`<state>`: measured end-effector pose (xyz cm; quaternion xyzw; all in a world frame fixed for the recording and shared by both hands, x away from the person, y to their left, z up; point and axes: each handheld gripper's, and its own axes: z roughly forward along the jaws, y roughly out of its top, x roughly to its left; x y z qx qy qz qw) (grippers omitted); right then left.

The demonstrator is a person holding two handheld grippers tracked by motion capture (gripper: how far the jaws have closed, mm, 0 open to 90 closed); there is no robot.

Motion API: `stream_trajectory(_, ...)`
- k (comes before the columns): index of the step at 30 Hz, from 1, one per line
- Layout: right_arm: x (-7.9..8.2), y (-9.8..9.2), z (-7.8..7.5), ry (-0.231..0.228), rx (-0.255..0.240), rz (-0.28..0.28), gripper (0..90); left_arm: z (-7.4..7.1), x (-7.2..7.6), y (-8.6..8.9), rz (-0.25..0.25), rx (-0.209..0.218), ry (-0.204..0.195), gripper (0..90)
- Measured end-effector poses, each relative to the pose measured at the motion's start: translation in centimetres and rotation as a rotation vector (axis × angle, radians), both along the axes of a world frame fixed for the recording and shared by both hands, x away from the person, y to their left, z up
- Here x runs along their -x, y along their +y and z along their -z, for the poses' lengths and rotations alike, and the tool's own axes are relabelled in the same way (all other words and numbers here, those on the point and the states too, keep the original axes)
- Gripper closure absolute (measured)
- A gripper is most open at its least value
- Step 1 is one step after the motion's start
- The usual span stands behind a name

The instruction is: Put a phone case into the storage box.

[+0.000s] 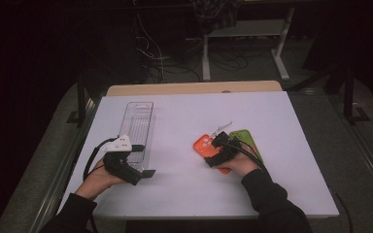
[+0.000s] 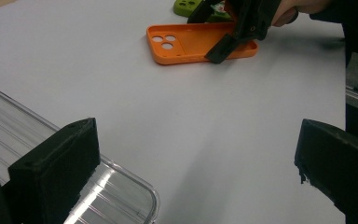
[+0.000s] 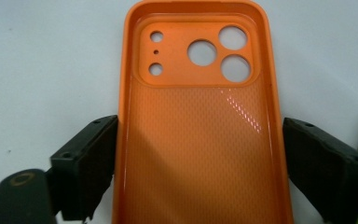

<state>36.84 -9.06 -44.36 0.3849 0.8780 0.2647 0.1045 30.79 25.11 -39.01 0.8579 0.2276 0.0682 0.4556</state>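
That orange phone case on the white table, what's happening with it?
A person holds a two-jaw gripper in each hand. The right gripper has its jaws on either side of the orange phone case, which lies inside-up on the table; the jaws sit right at its edges, though a firm grip isn't certain. A green case lies beside it. The left gripper hangs open by a clear plastic tray, holding nothing.
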Motion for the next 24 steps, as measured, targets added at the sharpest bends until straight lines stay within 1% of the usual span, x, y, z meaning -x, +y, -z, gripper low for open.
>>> stream_trajectory(4, 0.1, 0.0, -0.1, 0.0, -0.006, 0.01, 14.7, 0.0, 0.0, -0.1, -0.003, 0.005, 0.002, 0.0)
stream_trajectory(6, 0.1, 0.1, -0.1, 0.002, -0.004, 0.014, 15.0, 0.0, 0.0, 0.0, -0.001, 0.0, -0.001, 0.0)
stream_trajectory(10, 0.1, 0.1, -0.2, 0.007, 0.001, 0.009, 15.1, 0.0, 0.0, 0.0, -0.001, 0.003, 0.001, 0.0)
stream_trajectory(11, 0.0, 0.1, -0.2, 0.012, -0.003, 0.01, 15.2, 0.0, 0.0, 0.0, -0.001, 0.002, 0.0, 0.0)
stream_trajectory(12, -0.1, -0.1, -0.4, 0.027, -0.019, 0.017, 15.2, 0.0, -0.1, 0.0, 0.003, -0.002, -0.007, 0.0)
stream_trajectory(13, -0.1, -0.1, -0.4, 0.027, -0.019, 0.017, 15.2, 0.0, -0.1, 0.0, 0.003, -0.002, -0.007, 0.0)
stream_trajectory(14, -0.3, -0.2, -0.6, 0.035, -0.036, 0.018, 15.2, 0.0, -0.1, 0.0, 0.002, -0.004, -0.005, 0.0)
stream_trajectory(15, -0.3, -0.2, -0.6, 0.035, -0.036, 0.018, 15.2, 0.0, -0.1, 0.0, 0.001, -0.002, -0.003, 0.0)
stream_trajectory(17, -0.3, -0.3, -1.1, 0.037, -0.063, 0.026, 15.2, 0.0, -0.2, -0.1, 0.0, 0.002, 0.0, 0.0)
stream_trajectory(19, -0.4, -0.3, -1.8, 0.031, -0.058, 0.012, 15.2, -0.1, -0.3, -0.1, 0.001, 0.006, 0.008, 0.0)
stream_trajectory(20, -0.4, -0.3, -2.6, 0.034, -0.065, 0.007, 15.2, -0.3, -0.4, -0.2, 0.006, 0.005, 0.005, 0.0)
stream_trajectory(21, -0.4, -0.3, -2.6, 0.034, -0.065, 0.007, 15.2, -0.3, -0.4, -0.2, 0.006, 0.005, 0.005, 0.0)
stream_trajectory(22, -0.5, -0.4, -3.3, 0.033, -0.063, -0.008, 15.2, -0.4, -0.5, -0.2, 0.006, 0.008, 0.008, 0.0)
stream_trajectory(23, -0.6, -0.5, -3.6, 0.029, -0.06, -0.02, 15.2, -0.5, -0.5, -0.3, 0.004, 0.02, 0.011, 0.0)
stream_trajectory(24, -0.6, -0.5, -3.6, 0.029, -0.06, -0.02, 15.2, -0.7, -0.6, -0.4, 0.007, 0.026, 0.009, 0.0)
